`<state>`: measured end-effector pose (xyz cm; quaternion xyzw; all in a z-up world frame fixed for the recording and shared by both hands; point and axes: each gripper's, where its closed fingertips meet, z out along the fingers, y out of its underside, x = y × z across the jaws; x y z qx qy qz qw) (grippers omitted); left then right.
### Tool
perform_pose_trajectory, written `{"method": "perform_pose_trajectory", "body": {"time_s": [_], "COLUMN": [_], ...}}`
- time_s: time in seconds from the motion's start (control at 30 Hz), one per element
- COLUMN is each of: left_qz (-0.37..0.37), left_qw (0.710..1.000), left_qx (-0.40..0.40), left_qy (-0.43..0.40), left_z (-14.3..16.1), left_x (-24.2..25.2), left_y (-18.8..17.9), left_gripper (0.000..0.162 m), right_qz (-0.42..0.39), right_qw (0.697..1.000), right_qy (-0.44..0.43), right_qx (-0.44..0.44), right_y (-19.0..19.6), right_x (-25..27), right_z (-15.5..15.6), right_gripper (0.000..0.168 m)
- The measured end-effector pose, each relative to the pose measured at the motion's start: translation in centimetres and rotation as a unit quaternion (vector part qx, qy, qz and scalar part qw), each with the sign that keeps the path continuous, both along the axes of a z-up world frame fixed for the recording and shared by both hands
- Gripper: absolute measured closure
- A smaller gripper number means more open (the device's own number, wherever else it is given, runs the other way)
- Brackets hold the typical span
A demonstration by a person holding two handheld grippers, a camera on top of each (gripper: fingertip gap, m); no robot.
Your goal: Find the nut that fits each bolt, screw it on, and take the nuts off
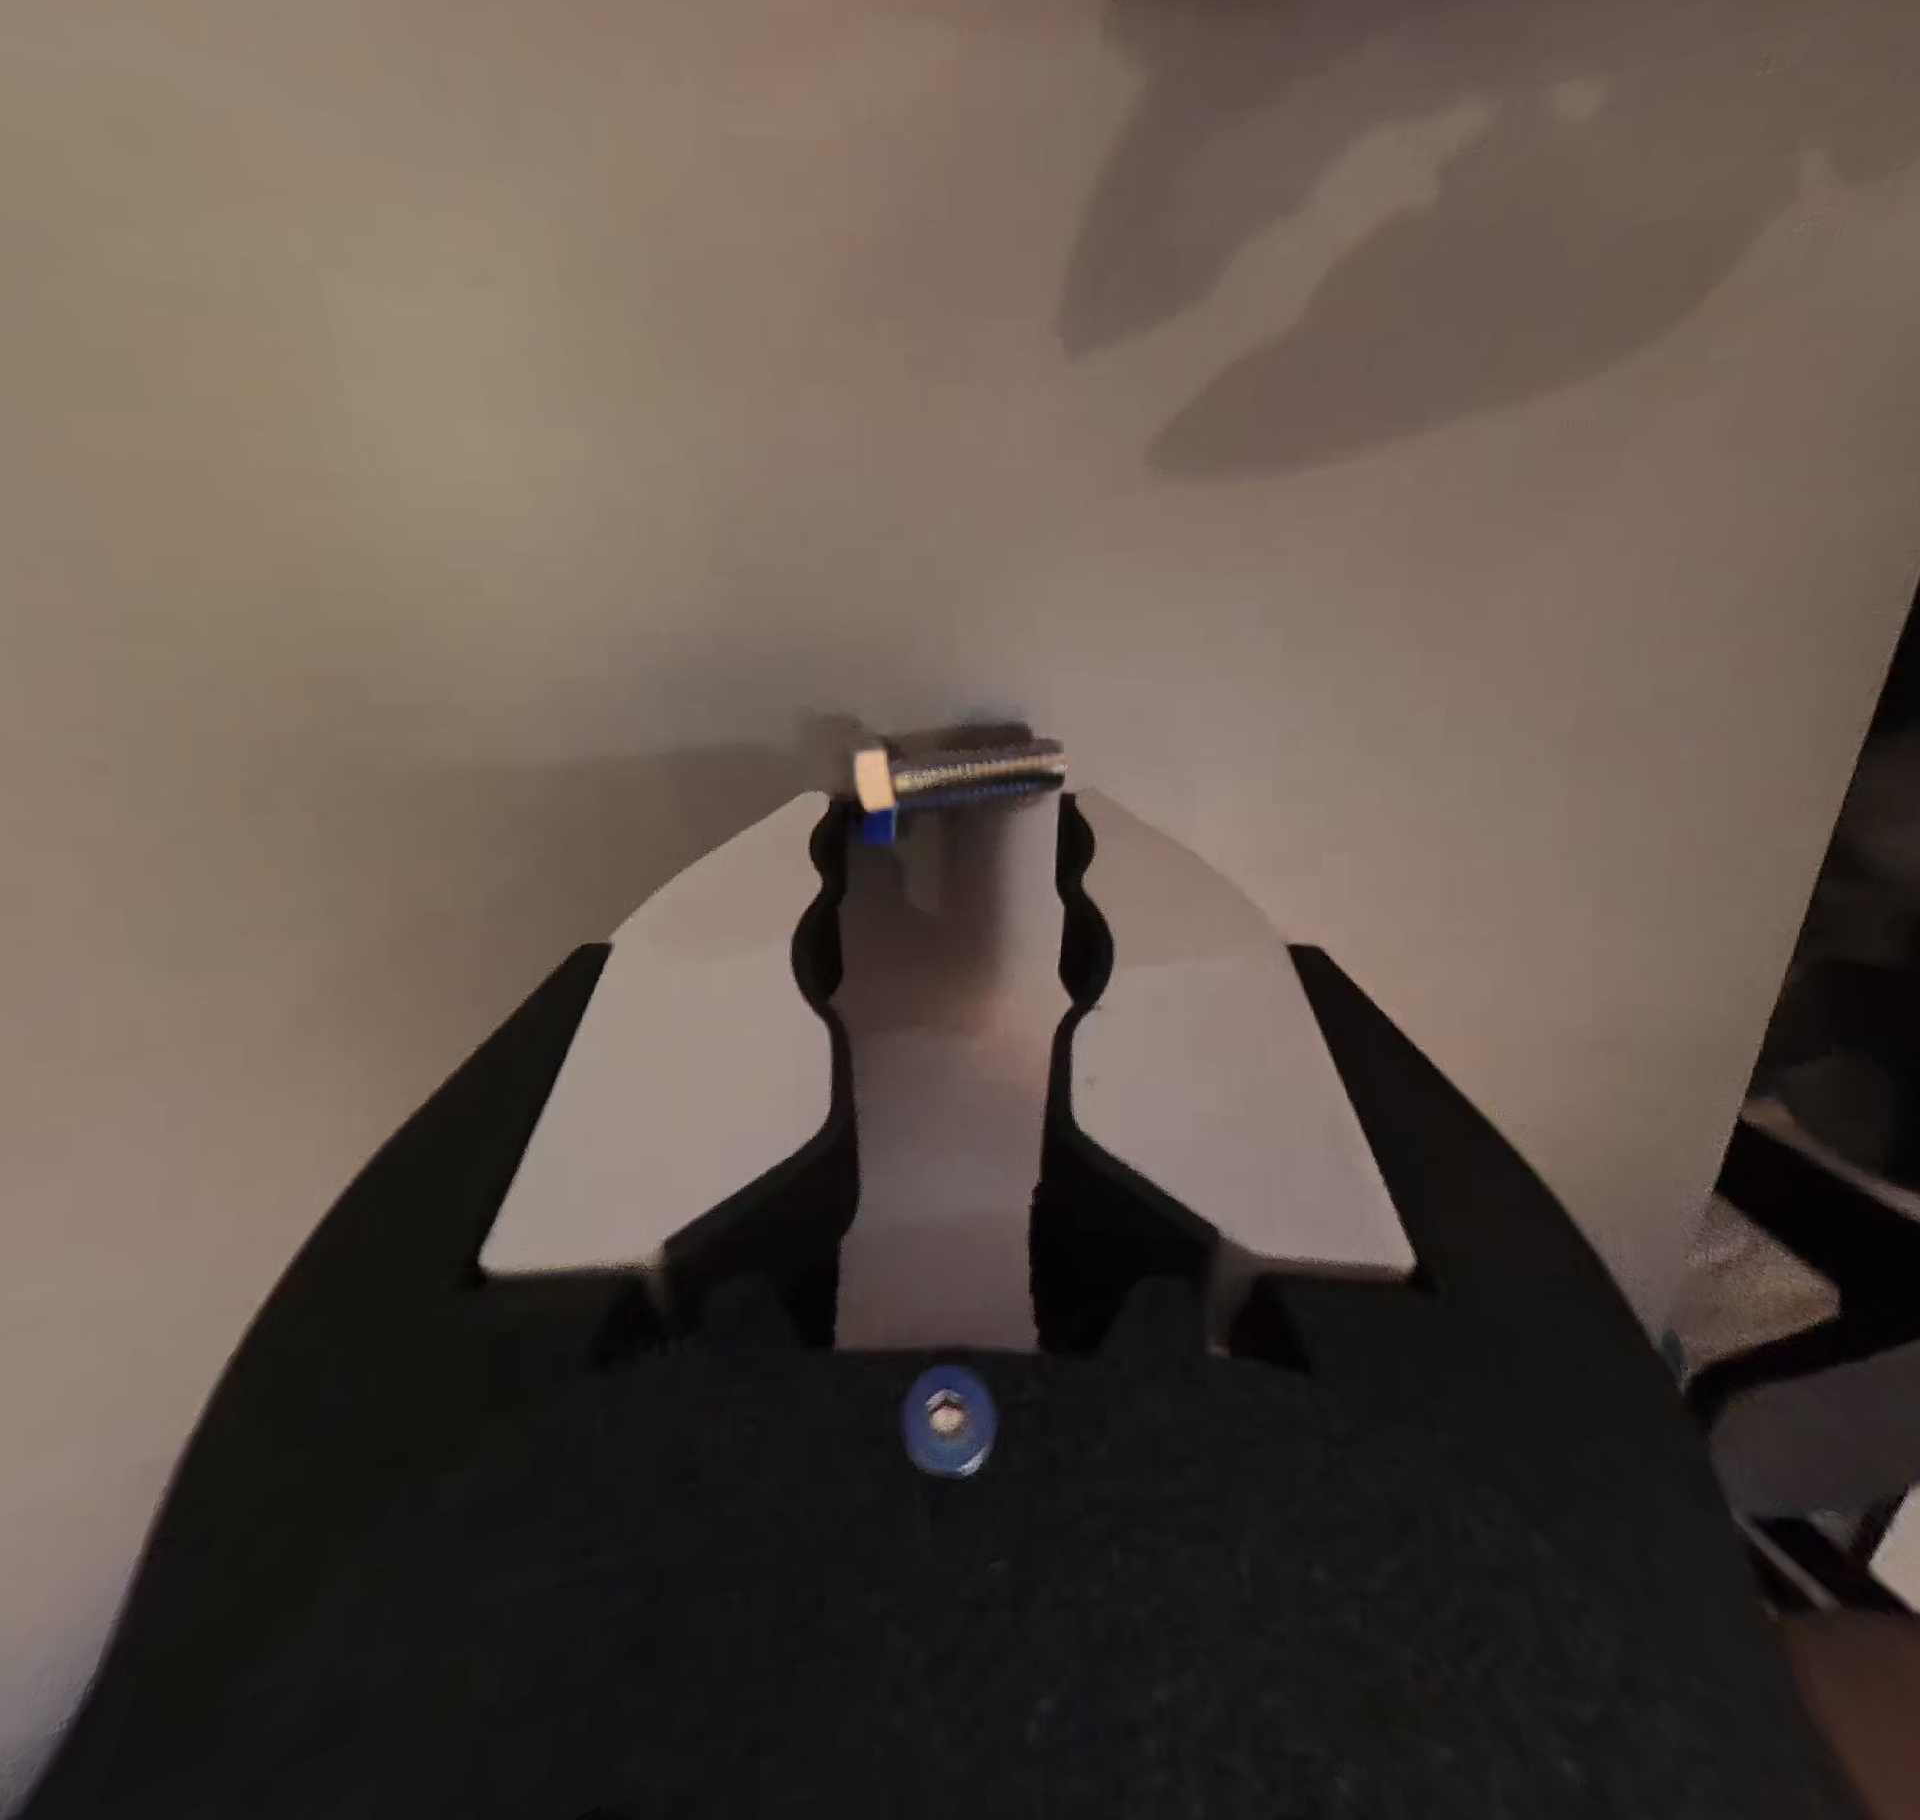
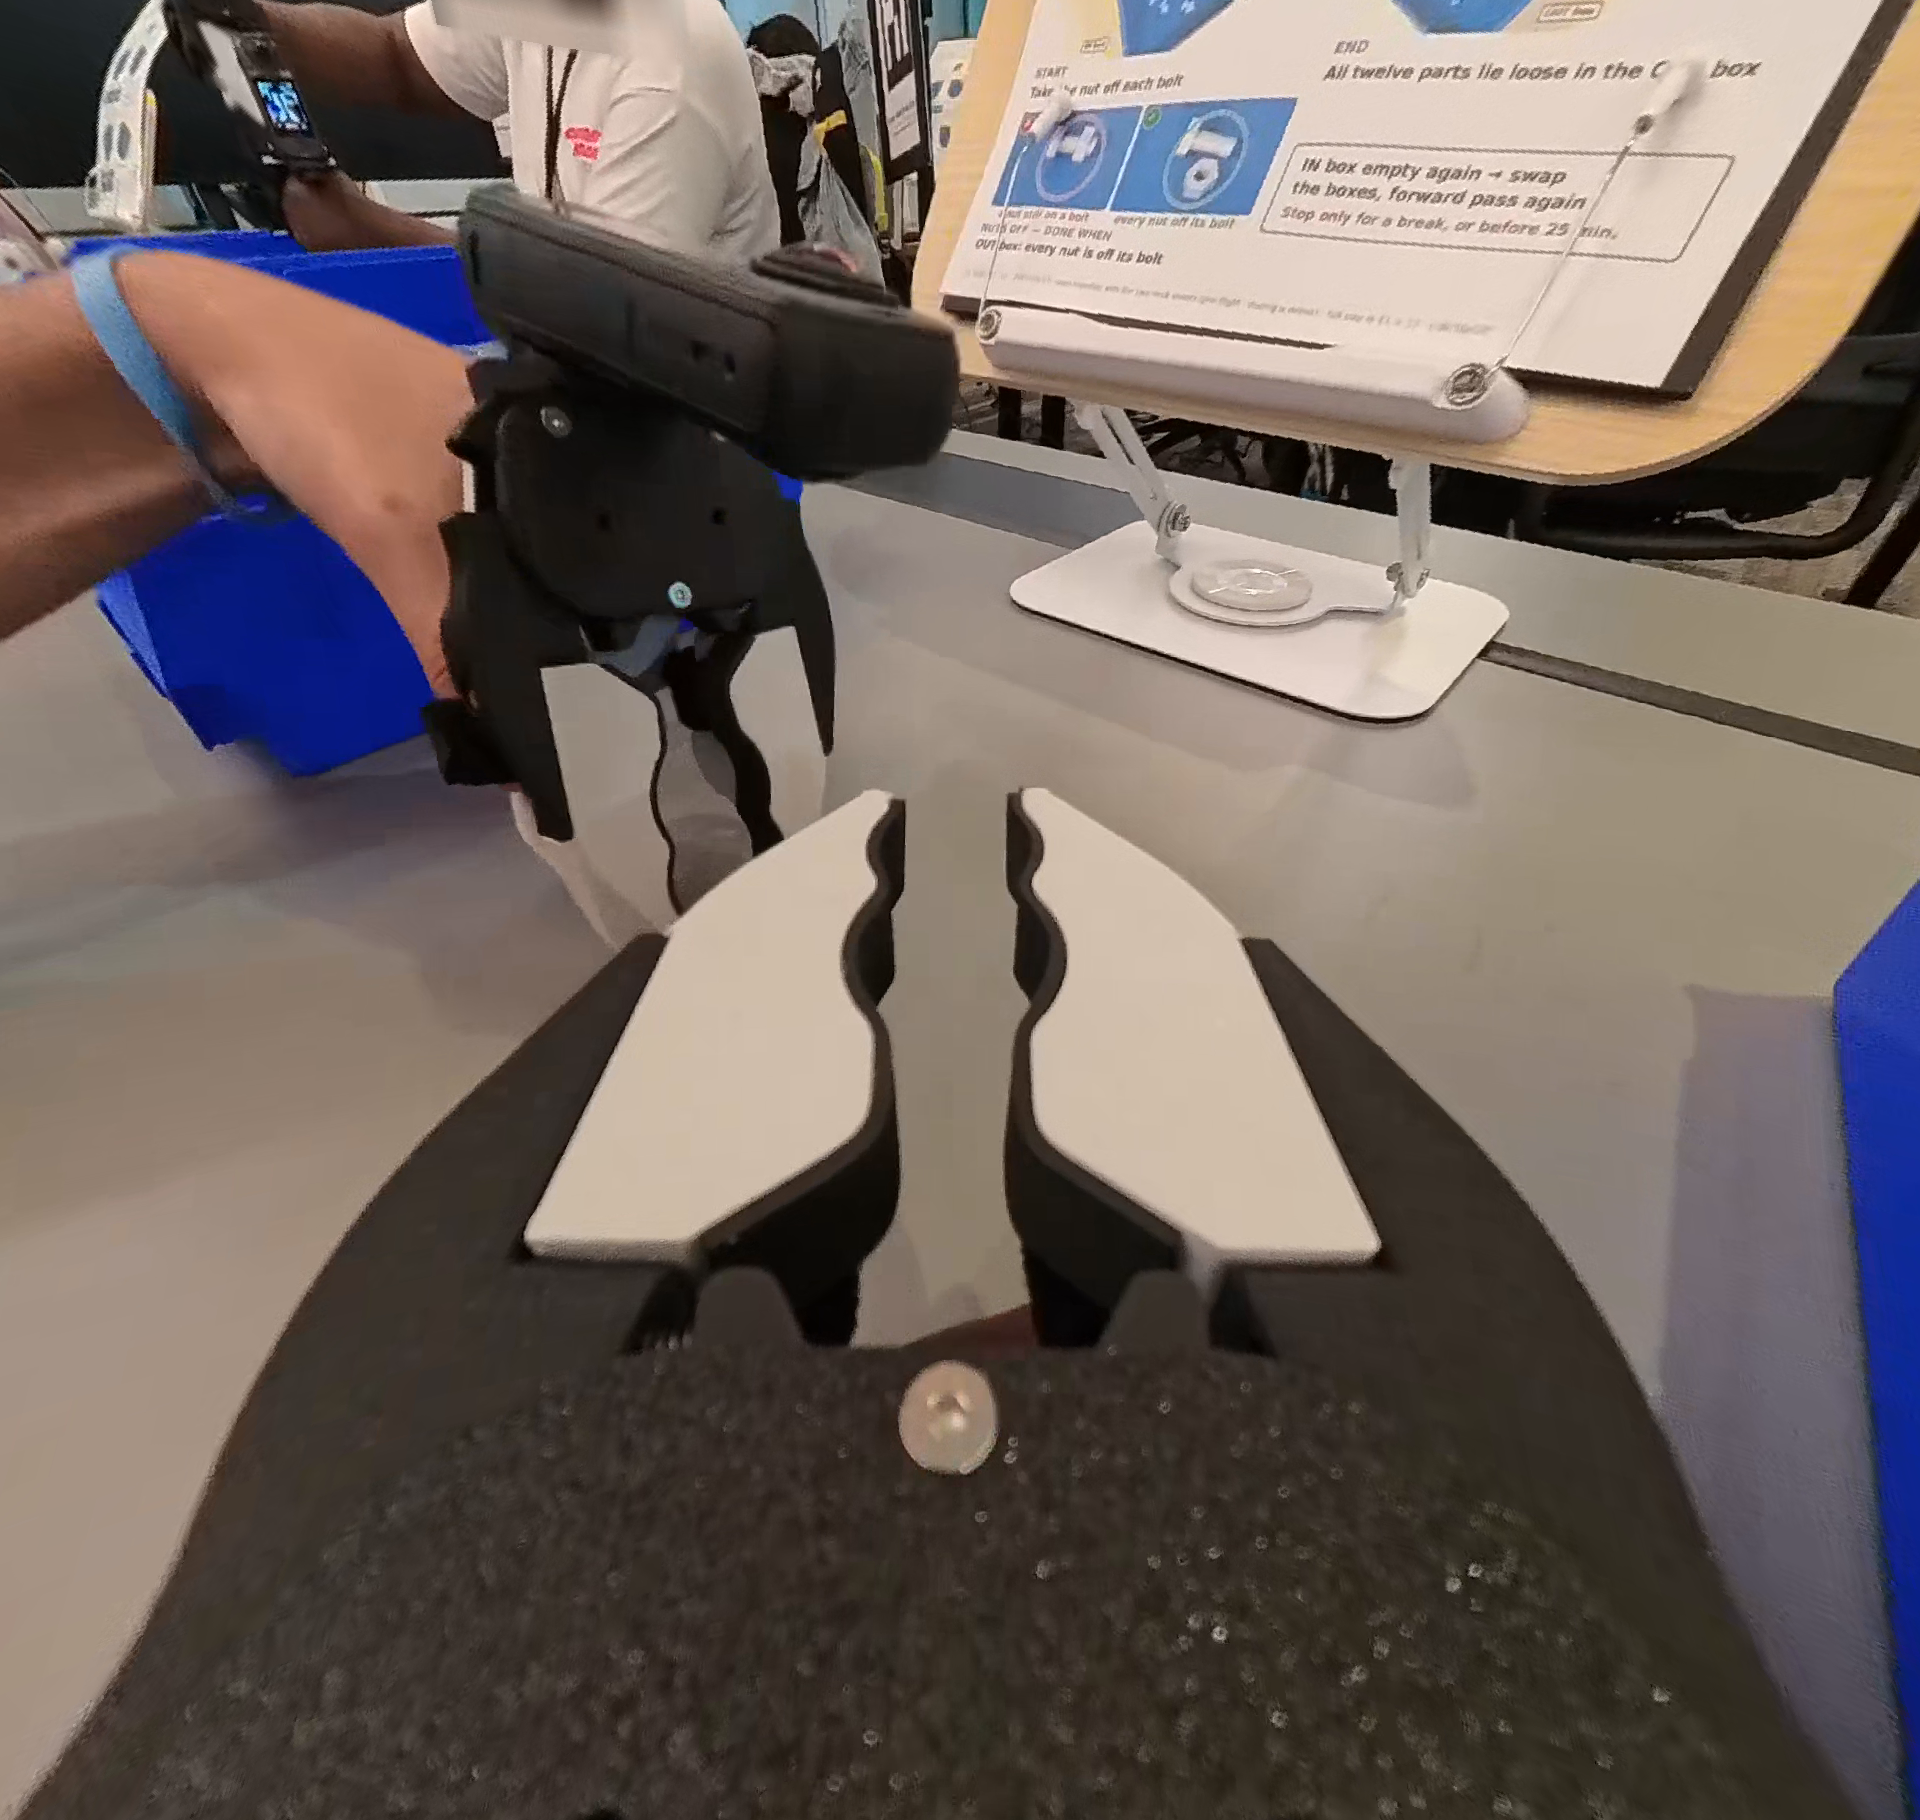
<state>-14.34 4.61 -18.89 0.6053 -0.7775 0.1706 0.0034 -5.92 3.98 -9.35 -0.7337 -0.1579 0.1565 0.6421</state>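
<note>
Just past the tips of the left gripper (image 1: 951,804), a silver bolt (image 1: 961,771) lies crosswise on the grey table (image 1: 416,420), head to the left; the jaws stand apart, gripping nothing, with bare table ahead and the table's edge at far right. In the right wrist view, the right gripper (image 2: 954,804) is parted and empty above the table, the left gripper at its left, blue boxes (image 2: 281,627) either side, a stand (image 2: 1268,617) beyond.

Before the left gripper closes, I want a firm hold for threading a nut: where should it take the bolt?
Grip the bolt by its hex head at the left end, coming straight down. It lies sideways across the tips of the open left gripper, and the head's flat sides look likely to resist turning, leaving the threaded shank free for a nut.
</note>
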Motion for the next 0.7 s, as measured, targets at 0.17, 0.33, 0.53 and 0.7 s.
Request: {"method": "perform_pose_trajectory", "body": {"time_s": [0.17,0.33,0.53,0.7], "left_qz": [-0.016,0.102,0.3,0.373], "left_qw": [1.0,0.99,0.925,0.879], "left_qx": [0.011,0.056,0.07,0.079], "left_qy": [0.017,-0.078,-0.222,-0.286], "left_z": [1.0,4.5,6.2,4.2], "left_x": [-0.9,-2.1,-6.6,-9.6], "left_y": [-0.3,-0.6,-3.1,-5.8], "left_gripper": [0.117,0.112,0.116,0.118], "right_qz": [0.018,0.107,0.204,0.24], "right_qw": [0.999,0.979,0.951,0.903], "right_qy": [0.002,0.041,-0.104,-0.125], "right_qx": [-0.03,-0.168,-0.206,-0.334], "right_y": [0.0,-0.9,-1.9,0.0], "right_x": [-0.6,-2.6,-4.2,-4.9], "right_z": [-1.0,-2.4,-0.9,-1.3], "right_gripper": [0.148,0.14,0.132,0.134]}}
